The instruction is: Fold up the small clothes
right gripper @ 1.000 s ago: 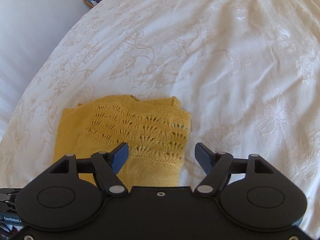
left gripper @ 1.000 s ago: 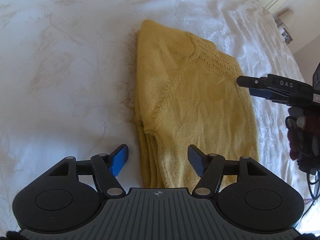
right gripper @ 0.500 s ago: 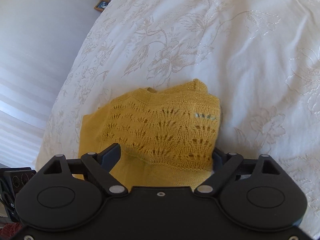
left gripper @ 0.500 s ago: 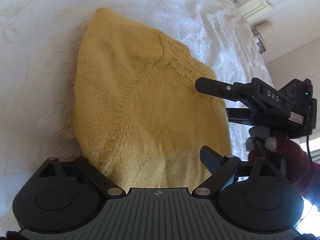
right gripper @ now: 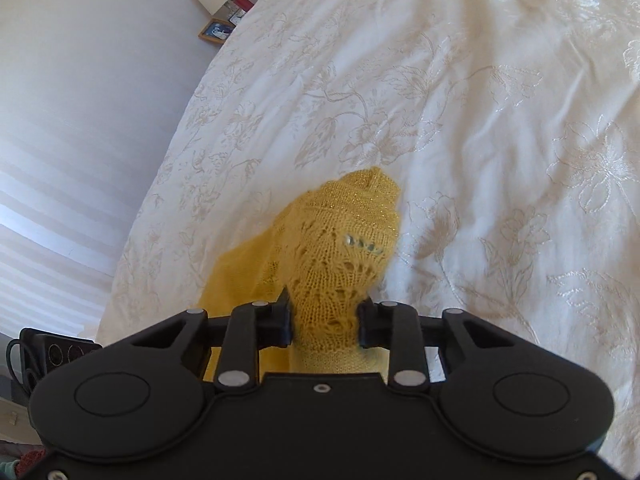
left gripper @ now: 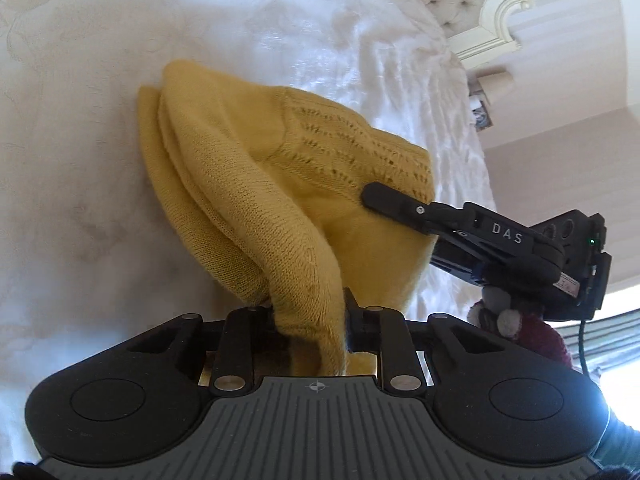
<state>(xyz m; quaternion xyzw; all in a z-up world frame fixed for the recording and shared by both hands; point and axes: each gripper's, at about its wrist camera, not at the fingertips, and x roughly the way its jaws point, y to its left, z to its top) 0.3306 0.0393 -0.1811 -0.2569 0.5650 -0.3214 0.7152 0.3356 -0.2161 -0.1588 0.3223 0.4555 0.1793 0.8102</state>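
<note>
Folded yellow knit sweater [left gripper: 256,184] on white embroidered bedspread [left gripper: 80,200], near edge raised, left gripper [left gripper: 310,320] jaws closing, clamped on plain-knit edge, right gripper [right gripper: 324,316] jaws closing, clamped on lace-knit edge, headboard [left gripper: 472,4] behind.

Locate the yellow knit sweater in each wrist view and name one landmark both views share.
Left wrist: the yellow knit sweater fills the centre, bunched between the closing left gripper jaws.
Right wrist: the sweater sits centre-low, its lace part between the closing right gripper jaws.
Shared landmark: the white embroidered bedspread under it.
</note>
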